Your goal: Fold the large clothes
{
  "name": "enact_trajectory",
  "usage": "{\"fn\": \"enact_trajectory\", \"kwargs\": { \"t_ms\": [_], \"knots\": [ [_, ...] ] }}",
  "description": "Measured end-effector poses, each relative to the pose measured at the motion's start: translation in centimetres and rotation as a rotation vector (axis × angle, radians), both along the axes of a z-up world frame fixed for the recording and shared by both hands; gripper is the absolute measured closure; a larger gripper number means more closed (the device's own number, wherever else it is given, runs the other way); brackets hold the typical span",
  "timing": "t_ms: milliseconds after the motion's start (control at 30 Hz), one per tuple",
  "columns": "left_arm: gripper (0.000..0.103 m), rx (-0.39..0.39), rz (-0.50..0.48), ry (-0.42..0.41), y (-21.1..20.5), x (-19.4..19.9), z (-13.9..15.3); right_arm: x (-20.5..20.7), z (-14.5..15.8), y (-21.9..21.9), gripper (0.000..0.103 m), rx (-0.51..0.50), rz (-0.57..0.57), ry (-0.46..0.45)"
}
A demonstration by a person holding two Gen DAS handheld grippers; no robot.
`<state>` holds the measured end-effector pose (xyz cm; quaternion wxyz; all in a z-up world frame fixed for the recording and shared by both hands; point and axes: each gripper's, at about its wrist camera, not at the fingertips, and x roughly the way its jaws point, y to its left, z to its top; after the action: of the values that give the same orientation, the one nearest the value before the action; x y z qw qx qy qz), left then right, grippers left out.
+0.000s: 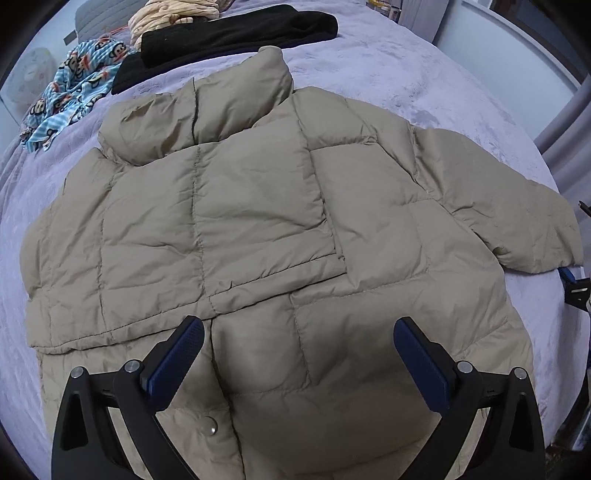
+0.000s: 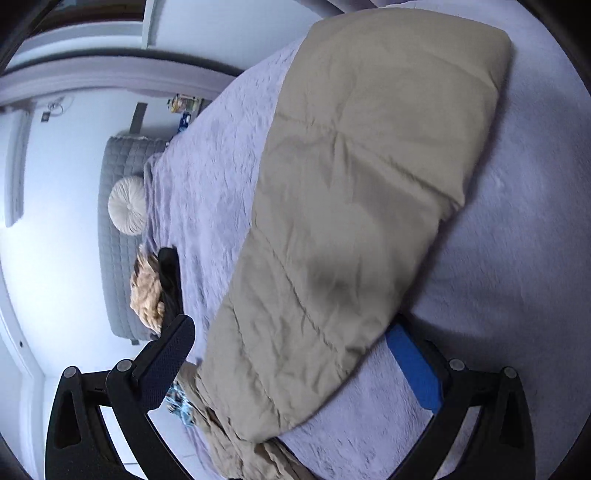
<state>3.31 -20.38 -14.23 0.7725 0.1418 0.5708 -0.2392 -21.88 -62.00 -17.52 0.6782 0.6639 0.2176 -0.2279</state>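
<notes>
A beige puffer jacket (image 1: 258, 206) lies spread flat on a lavender bedspread (image 1: 424, 81), collar at the far side. One sleeve is folded across its front, and the other sleeve (image 1: 517, 221) sticks out to the right. My left gripper (image 1: 299, 350) hovers open over the jacket's lower hem, beside a snap button (image 1: 211, 428), with nothing between its fingers. In the right wrist view the camera is rolled sideways. There the outstretched sleeve (image 2: 369, 184) runs up between the wide-open fingers of my right gripper (image 2: 291, 365), and the pads do not press on it.
A black garment (image 1: 236, 37), a blue monkey-print cloth (image 1: 74, 88) and a cream striped cloth (image 1: 173, 14) lie at the bed's far left. A round cushion (image 2: 127, 205) leans on a grey quilted headboard (image 2: 118, 258). The bed's edge curves close on the right.
</notes>
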Motion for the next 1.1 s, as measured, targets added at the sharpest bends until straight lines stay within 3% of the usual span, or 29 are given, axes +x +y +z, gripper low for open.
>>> {"fn": "enact_trajectory", "kwargs": {
  "t_ms": [100,167,233,300,467,600,767,900,1000,1100],
  "knots": [
    [0.0,-0.015,0.021,-0.007,0.2,0.2,0.4,0.0,-0.8,-1.7,0.003,0.072,-0.08,-0.077],
    [0.0,-0.026,0.033,-0.011,0.6,0.5,0.7,0.1,-1.7,-2.2,0.034,0.147,-0.123,-0.13],
    [0.0,-0.033,0.05,-0.018,1.1,0.9,1.0,0.9,-2.6,-2.2,0.082,0.216,-0.128,-0.178],
    [0.0,-0.039,0.072,-0.03,1.8,1.3,1.3,1.5,-2.5,-2.2,0.096,0.214,-0.121,-0.2],
    [0.0,-0.052,0.133,-0.062,4.4,3.0,2.4,5.1,1.5,-1.3,0.097,0.109,0.007,-0.274],
    [0.0,-0.066,0.19,-0.08,7.2,4.6,2.8,10.6,6.0,1.1,0.097,-0.008,0.171,-0.302],
    [0.0,-0.087,0.265,-0.083,11.0,6.4,3.1,19.4,11.2,7.6,0.096,-0.15,0.415,-0.321],
    [0.0,-0.084,0.299,-0.103,14.1,7.5,3.3,27.2,14.8,15.6,0.096,-0.35,0.673,-0.272],
    [0.0,-0.076,0.327,-0.103,16.2,8.4,2.8,30.9,14.5,22.5,0.096,-0.433,0.84,-0.215],
    [0.0,-0.078,0.357,-0.102,18.1,9.0,2.1,32.4,10.7,29.3,0.096,-0.496,0.991,-0.089]
  ]
}}
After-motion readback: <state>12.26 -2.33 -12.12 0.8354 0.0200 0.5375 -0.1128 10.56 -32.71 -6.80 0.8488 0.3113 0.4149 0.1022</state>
